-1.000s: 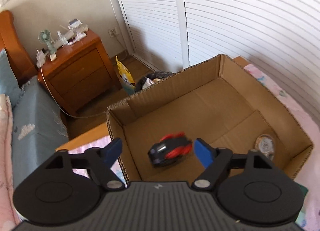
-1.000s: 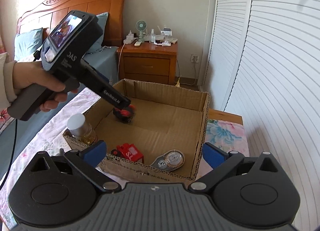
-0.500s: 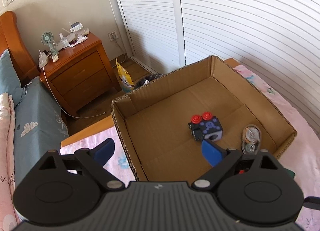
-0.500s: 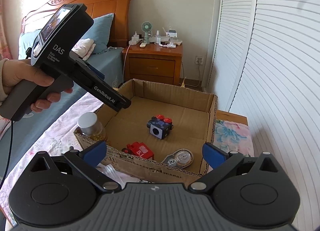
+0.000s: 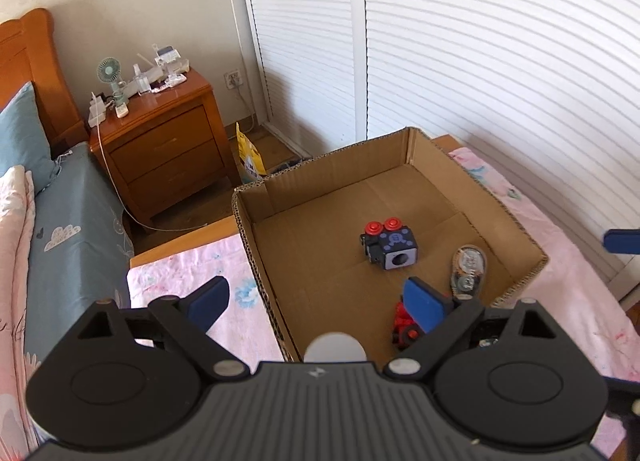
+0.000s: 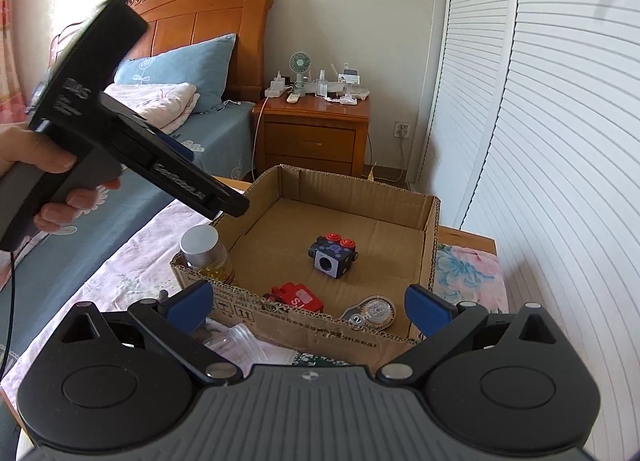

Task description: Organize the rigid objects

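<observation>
our left gripper (image 5: 316, 301) over the cardboard box (image 5: 256, 237) edge, jaws just opened wide with nothing in them, toy cube (image 5: 394, 247) sitting mid-box, right gripper (image 6: 310, 305) open too, red toy (image 6: 298, 297), tape measure (image 6: 370, 311) by the near wall

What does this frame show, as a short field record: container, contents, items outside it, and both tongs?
container: open cardboard box on the bed
contents: black cube toy with red buttons near the middle; red toy and tape dispenser by the near wall
outside: capped bottle at the box's left corner
left tongs: open, empty, jaws just opened wider
right tongs: open, empty
</observation>
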Available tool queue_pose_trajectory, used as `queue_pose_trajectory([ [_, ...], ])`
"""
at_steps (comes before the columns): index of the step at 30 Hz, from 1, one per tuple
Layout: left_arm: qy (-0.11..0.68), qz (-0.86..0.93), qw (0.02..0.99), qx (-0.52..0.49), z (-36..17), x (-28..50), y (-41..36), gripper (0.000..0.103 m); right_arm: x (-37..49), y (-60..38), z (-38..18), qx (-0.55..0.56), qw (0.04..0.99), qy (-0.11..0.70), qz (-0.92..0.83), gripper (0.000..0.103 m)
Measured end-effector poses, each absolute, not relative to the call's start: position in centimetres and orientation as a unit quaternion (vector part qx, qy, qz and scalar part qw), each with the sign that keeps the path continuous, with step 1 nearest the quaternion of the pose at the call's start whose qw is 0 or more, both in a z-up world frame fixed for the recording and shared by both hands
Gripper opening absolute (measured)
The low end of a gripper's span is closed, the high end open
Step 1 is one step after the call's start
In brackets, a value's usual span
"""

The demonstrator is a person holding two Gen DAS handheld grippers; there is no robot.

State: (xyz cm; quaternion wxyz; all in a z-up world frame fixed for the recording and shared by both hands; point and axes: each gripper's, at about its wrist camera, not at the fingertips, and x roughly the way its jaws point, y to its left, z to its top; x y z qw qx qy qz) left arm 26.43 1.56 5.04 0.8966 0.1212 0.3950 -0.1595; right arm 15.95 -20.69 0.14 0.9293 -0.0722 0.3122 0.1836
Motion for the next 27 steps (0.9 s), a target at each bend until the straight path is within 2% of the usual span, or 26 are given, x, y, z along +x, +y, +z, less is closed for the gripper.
queue_pose_trajectory([
  [9,0.35,-0.154,0.917,0.117,5.2,20.2,3.4,0.097,13.4,-21.0,-1.8,-0.064,0.939,0.3,0.153,0.103],
  [27,0.374,-0.124,0.912,0.117,-3.7,14.1,5.7,0.098,10.9,-20.1,-10.2,-0.103,0.909,0.387,0.115,0.103],
])
